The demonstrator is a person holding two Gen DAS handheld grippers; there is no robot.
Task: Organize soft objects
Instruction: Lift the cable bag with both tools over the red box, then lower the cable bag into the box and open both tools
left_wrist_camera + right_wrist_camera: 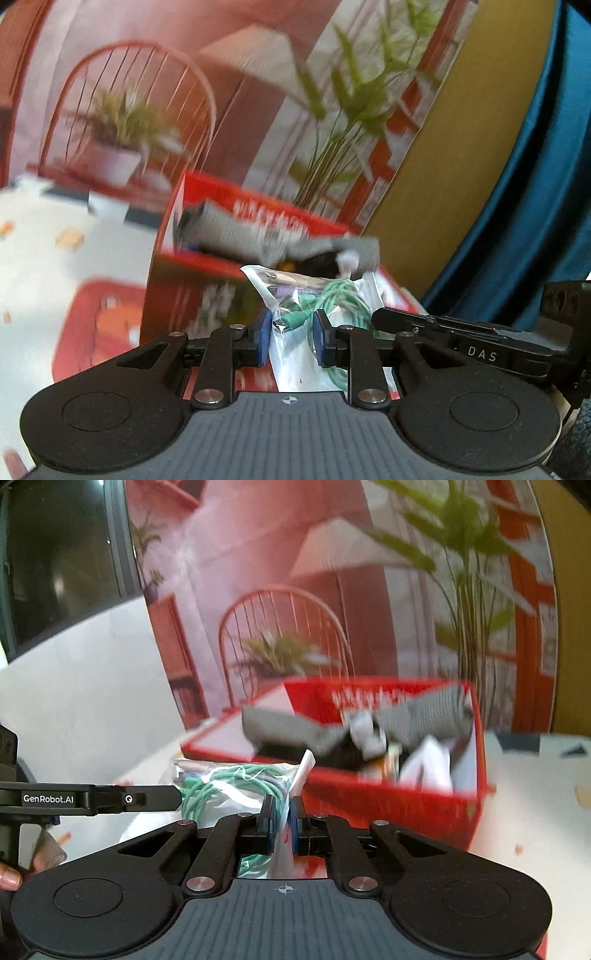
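left gripper [289, 334] – clamps cable bag [314, 299] | right gripper [282, 821] – pinches bag edge

Both wrist views close, facing red box [258, 236] [406, 797]; shared cable bag [317, 295] [236, 782].

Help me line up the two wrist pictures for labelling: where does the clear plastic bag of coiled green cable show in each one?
Left wrist view: the clear plastic bag of coiled green cable sits low centre, between the blue pads of the left hand-held gripper.
Right wrist view: the bag lies left of centre, its edge pinched by the right hand-held gripper.
Shared landmark: the open red cardboard box behind the bag.
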